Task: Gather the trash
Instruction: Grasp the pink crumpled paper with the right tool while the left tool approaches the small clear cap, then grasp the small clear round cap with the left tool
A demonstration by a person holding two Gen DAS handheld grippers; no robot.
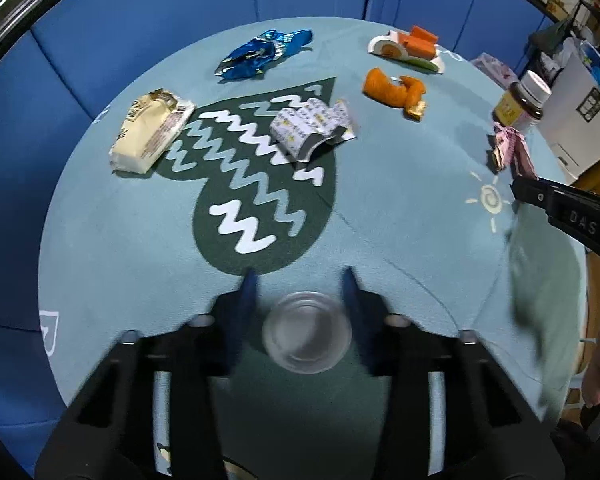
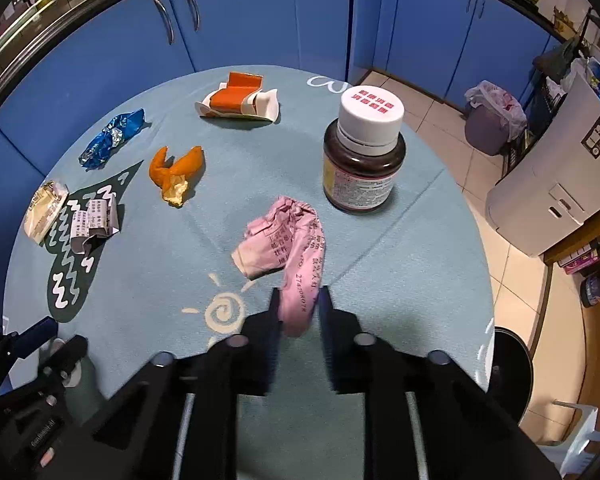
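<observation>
My right gripper (image 2: 299,300) is shut on a crumpled pink paper receipt (image 2: 288,240), held by its near end just above the round teal table (image 2: 400,280); it also shows in the left wrist view (image 1: 510,148). My left gripper (image 1: 300,280) is open around a clear plastic cup (image 1: 306,332) that sits between its fingers. Other trash lies on the table: a blue foil wrapper (image 1: 260,54), a beige wrapper (image 1: 148,136), a white printed carton (image 1: 314,126), an orange peel (image 1: 396,92) and an orange-and-white carton (image 1: 410,46).
A brown pill bottle (image 2: 362,156) with a white cap stands just beyond the pink paper. Blue cabinets (image 2: 260,20) ring the far side. A lined trash bin (image 2: 490,118) and a white appliance (image 2: 552,184) stand on the tiled floor to the right.
</observation>
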